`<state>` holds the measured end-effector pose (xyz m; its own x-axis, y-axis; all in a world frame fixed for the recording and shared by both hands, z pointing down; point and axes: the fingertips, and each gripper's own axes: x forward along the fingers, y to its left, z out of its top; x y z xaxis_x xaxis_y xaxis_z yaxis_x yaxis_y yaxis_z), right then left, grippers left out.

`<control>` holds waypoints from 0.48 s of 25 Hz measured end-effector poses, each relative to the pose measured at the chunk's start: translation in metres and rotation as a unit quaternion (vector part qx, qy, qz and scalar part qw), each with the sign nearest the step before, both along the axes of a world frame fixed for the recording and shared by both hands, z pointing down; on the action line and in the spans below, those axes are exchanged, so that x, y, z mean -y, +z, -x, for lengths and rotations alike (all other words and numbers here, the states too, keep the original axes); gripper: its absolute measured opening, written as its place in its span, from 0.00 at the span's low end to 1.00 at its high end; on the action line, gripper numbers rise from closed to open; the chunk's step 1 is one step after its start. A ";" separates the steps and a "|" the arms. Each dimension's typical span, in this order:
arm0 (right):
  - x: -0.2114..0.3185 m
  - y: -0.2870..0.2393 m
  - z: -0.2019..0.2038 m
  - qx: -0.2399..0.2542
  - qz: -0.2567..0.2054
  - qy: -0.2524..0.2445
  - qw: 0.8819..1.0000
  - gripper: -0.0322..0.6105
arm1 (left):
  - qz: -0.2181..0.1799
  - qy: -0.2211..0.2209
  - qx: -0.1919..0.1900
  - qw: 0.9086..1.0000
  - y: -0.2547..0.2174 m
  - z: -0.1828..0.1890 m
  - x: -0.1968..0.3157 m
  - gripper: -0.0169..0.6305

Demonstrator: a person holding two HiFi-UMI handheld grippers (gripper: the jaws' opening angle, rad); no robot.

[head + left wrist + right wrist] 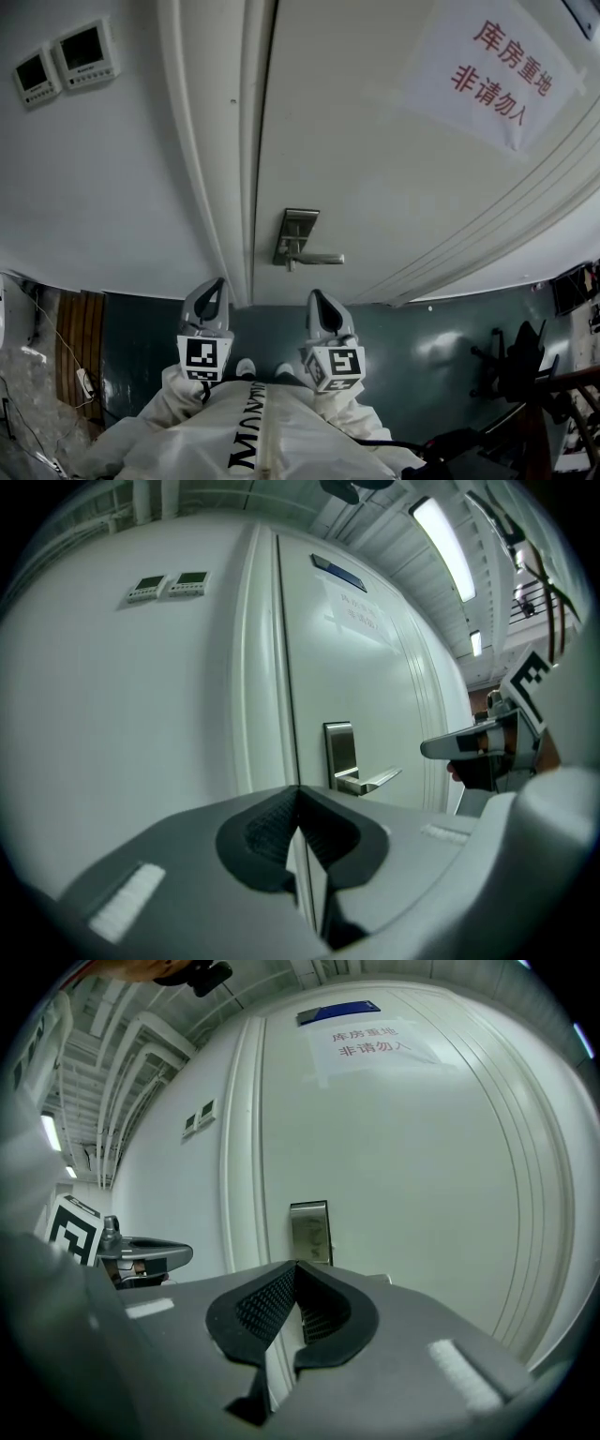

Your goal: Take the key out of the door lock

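A white door (394, 169) carries a steel lock plate (298, 234) with a lever handle (321, 258). A small dark stub (290, 266) juts from the plate under the lever; I cannot tell whether it is the key. My left gripper (217, 284) and right gripper (314, 296) hang side by side below the plate, apart from the door, both shut and empty. In the left gripper view the shut left gripper (298, 794) points at the door edge, with the lock plate (340, 752) just right of it. In the right gripper view the shut right gripper (296, 1269) sits under the lock plate (310, 1232).
Two wall control panels (66, 61) hang on the wall left of the door frame (216, 187). A paper sign with red characters (497, 70) is stuck on the door's upper part. A dark chair (516, 366) stands at the right, and cables and wood (80, 347) lie at the left.
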<state>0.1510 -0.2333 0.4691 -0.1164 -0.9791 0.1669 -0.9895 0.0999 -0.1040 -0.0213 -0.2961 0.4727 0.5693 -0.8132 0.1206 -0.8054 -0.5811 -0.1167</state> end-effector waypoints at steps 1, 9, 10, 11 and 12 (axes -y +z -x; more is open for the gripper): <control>0.003 0.000 -0.003 0.002 0.001 -0.003 1.000 0.05 | 0.000 -0.003 0.000 1.000 -0.001 -0.002 0.000 0.03; 0.015 0.017 -0.021 0.030 0.026 -0.017 0.999 0.08 | 0.005 -0.024 0.006 1.000 -0.003 -0.013 0.002 0.03; 0.015 0.020 -0.023 0.033 0.030 -0.018 0.999 0.08 | 0.006 -0.025 0.007 1.000 -0.003 -0.015 0.001 0.03; 0.015 0.024 -0.025 0.037 0.035 -0.019 0.999 0.10 | 0.006 -0.027 0.008 1.000 -0.002 -0.016 0.001 0.03; 0.016 0.028 -0.027 0.043 0.040 -0.021 0.998 0.11 | 0.007 -0.028 0.010 1.000 -0.001 -0.018 0.000 0.03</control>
